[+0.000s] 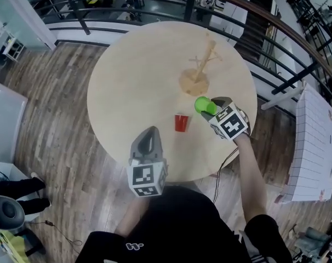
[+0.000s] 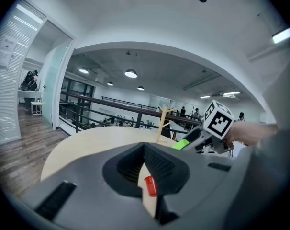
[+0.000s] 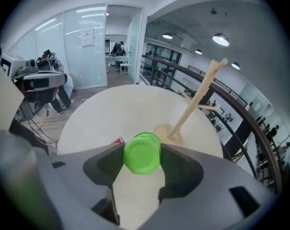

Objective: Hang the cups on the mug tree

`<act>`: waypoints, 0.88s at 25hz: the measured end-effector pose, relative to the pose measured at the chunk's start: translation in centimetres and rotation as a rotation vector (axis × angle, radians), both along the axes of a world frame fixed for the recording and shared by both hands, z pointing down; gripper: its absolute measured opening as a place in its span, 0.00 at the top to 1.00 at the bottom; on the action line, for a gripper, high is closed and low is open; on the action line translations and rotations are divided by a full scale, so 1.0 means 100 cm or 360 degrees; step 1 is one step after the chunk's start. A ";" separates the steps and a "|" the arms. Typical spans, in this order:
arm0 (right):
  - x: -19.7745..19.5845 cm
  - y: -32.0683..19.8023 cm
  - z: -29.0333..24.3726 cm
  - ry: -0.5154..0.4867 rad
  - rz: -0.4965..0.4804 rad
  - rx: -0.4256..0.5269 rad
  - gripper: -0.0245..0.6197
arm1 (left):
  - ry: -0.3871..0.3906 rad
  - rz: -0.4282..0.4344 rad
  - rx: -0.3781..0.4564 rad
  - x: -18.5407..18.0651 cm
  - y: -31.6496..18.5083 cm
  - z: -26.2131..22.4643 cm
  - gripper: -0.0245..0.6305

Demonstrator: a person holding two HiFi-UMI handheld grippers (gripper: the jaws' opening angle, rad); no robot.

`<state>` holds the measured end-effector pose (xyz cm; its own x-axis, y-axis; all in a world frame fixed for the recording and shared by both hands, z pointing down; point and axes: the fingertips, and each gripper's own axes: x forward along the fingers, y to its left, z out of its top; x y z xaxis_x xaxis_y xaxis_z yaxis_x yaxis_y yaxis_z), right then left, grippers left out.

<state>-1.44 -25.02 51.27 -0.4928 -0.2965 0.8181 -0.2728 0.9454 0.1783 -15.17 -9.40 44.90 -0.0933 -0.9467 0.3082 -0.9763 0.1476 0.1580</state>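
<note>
Jaws on left gripper (image 1: 150,133) were clenched, empty. Red cup (image 1: 181,123) stood on tabletop (image 1: 138,75) just beyond. Right gripper (image 1: 212,104) had its jaws grasping green cup (image 3: 142,153) above the tabletop. Mug tree (image 1: 201,64) stood farther back, bare. Likely best: ease cup mouth onto a branch tip, slowly, without nudging the base.
</note>
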 end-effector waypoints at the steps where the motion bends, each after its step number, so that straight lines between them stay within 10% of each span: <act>1: 0.000 0.001 -0.014 -0.0045 0.0010 0.0043 0.59 | -0.0003 0.0012 0.0006 0.002 -0.002 -0.001 0.94; 12: 0.007 0.017 -0.084 -0.0219 0.0020 0.0851 0.59 | -0.0002 0.0076 0.0038 0.016 -0.022 -0.011 0.94; 22: 0.006 0.005 -0.053 -0.0153 -0.0015 0.0801 0.59 | -0.0005 0.0063 0.0004 0.011 -0.020 -0.004 0.94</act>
<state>-0.86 -24.56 45.97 -0.5632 -0.6373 0.5260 -0.3021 0.7513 0.5868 -14.11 -11.36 44.53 -0.0567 -0.9504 0.3058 -0.9819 0.1086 0.1553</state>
